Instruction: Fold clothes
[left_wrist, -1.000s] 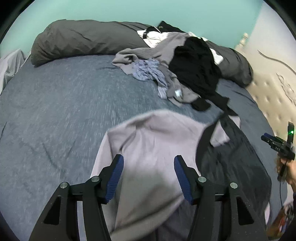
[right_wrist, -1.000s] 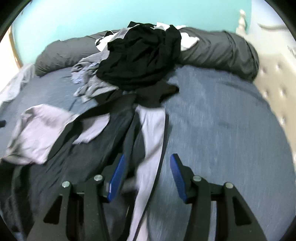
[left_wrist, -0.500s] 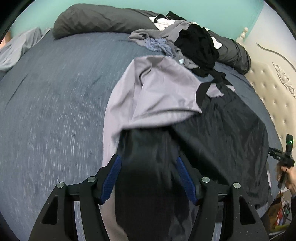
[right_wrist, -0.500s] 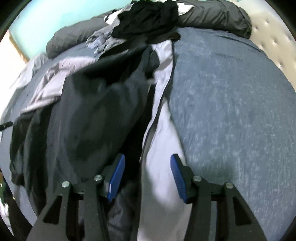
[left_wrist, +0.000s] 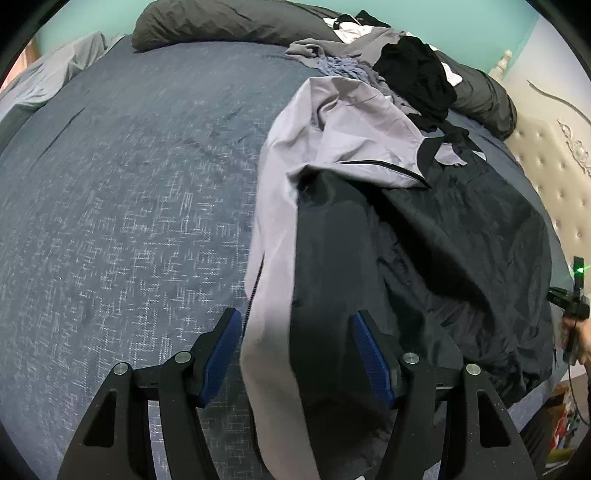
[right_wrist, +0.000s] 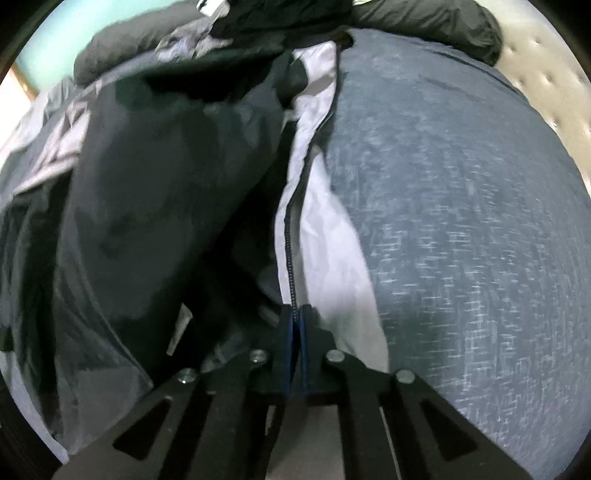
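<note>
A black zip jacket (left_wrist: 443, 229) with pale lilac lining (left_wrist: 332, 118) lies spread, inside up, on the blue-grey bed (left_wrist: 129, 184). My left gripper (left_wrist: 295, 317) hangs low over its near left edge, open, with a strip of lining and black cloth lying loose between the blue pads. In the right wrist view the jacket (right_wrist: 147, 166) fills the left half. My right gripper (right_wrist: 295, 310) is shut on the jacket's zipper edge (right_wrist: 290, 240), where black teeth run beside the lilac facing. A hand (left_wrist: 583, 332) shows at the far right edge of the left wrist view.
A heap of black, grey and blue clothes (left_wrist: 406, 70) lies at the far end against dark grey pillows (left_wrist: 229, 22). A cream tufted panel (left_wrist: 565, 173) borders the right side. Bare bedsheet (right_wrist: 461, 221) spreads right of the jacket, and also to its left.
Both grippers slid along the jacket toward its near end and sank lower. The right jaws, open before, have closed on the zipper edge. The left jaws stay apart.
</note>
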